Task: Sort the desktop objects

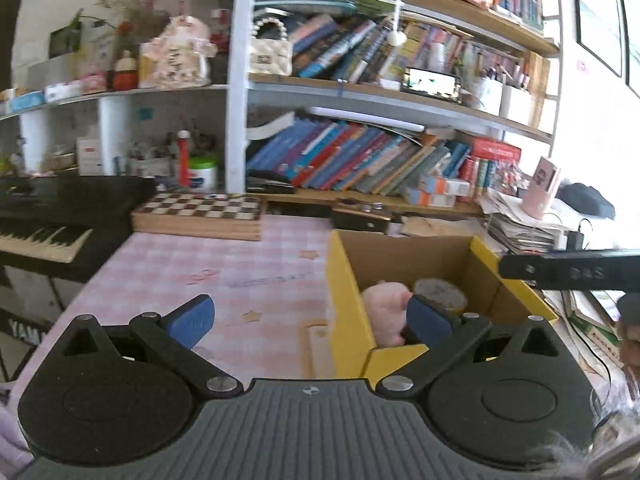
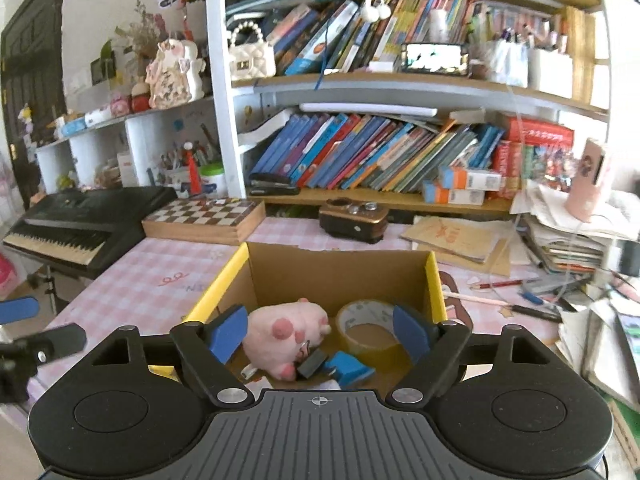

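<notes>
A yellow-sided cardboard box [image 2: 434, 280] stands on the pink checked tablecloth. In it lie a pink plush pig [image 2: 286, 330], a roll of tape [image 2: 366, 326], a small dark block [image 2: 312, 363] and a blue object [image 2: 349, 367]. My right gripper [image 2: 320, 334] is open and empty just above the box's near end. My left gripper [image 1: 310, 318] is open and empty, straddling the box's left wall [image 1: 346, 304]; the pig [image 1: 386, 312] and tape [image 1: 440, 292] show inside. The right gripper's finger [image 1: 568, 270] juts in from the right.
A chessboard box [image 2: 204, 220], a keyboard piano [image 2: 80, 220] on the left, a brown gadget [image 2: 354, 220], and bookshelves behind. Papers, pencils and pens [image 2: 520, 304] crowd the right. The left gripper [image 2: 24, 332] shows at the left edge.
</notes>
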The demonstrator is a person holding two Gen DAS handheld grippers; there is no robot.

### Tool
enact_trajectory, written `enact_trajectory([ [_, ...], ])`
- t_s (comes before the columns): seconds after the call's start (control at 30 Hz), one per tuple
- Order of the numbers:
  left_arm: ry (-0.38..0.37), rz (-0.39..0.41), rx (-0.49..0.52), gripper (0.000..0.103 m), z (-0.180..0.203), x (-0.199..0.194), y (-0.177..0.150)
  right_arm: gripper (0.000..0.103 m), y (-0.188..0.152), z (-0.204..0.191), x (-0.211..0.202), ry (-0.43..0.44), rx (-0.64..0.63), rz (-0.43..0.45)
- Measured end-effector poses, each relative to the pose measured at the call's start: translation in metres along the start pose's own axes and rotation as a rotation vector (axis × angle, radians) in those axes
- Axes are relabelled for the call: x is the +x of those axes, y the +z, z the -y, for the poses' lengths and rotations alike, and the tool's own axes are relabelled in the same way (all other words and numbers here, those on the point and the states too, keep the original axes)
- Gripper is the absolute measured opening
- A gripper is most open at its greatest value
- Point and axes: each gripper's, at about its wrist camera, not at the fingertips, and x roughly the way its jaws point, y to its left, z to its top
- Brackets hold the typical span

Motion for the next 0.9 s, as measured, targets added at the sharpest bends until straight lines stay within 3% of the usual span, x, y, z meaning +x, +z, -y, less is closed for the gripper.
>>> enact_trajectory([
  [0.27,0.054,0.013,0.027,0.103,-0.015,-0.041,-0.018,0.087,-0.034,-0.032,-0.036,-0.051,0.04,0.015],
  [0.53,0.072,-0.037,0.029,0.103,-0.031,-0.071,-0.051,0.088,-0.069,-0.06,-0.065,-0.08,0.057,-0.008],
  [0.9,0.067,-0.123,-0.006,0.103,-0.051,-0.096,-0.084,0.099,-0.107,-0.094,-0.089,-0.116,0.06,-0.057],
])
